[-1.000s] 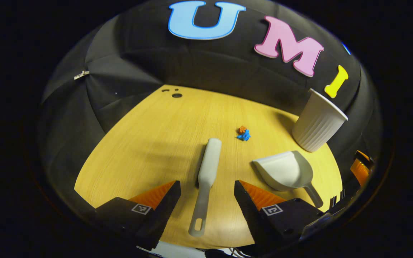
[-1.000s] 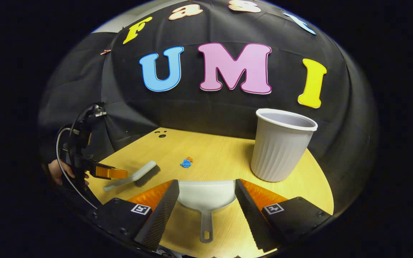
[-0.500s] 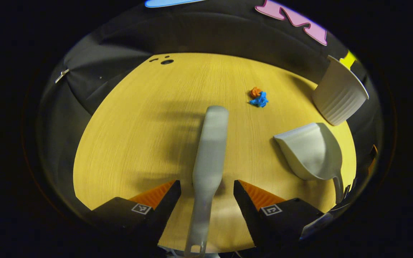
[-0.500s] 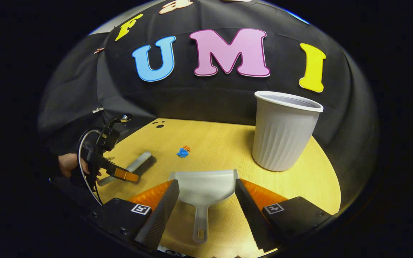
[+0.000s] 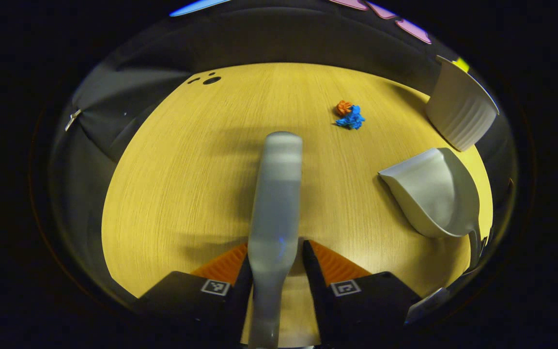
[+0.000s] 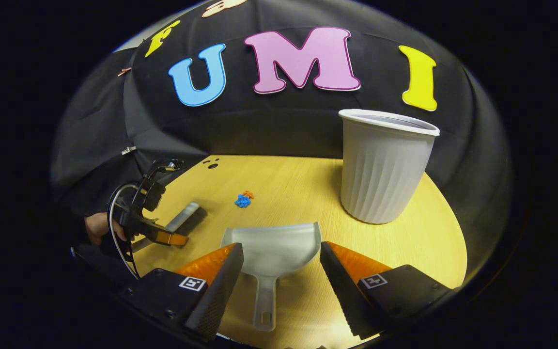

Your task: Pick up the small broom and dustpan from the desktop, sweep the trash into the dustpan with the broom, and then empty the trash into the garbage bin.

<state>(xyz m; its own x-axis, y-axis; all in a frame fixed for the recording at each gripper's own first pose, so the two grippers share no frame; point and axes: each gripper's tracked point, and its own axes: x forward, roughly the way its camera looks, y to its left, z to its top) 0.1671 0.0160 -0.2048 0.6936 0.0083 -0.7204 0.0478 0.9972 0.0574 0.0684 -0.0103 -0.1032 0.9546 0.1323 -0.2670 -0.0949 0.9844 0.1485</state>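
On the bench we see our left gripper clenched on the broom, which points straight ahead. Right of it, the dustpan lies handle toward us between our right gripper's released fingers, beside trash and bin.

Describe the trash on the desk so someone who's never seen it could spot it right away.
Start at the tall white ribbed bin at the back of the wooden desk. Left of the bin, beyond the grey dustpan, lies the trash: a tiny crumpled clump. It is blue and orange; everything else on the desk is white or grey.
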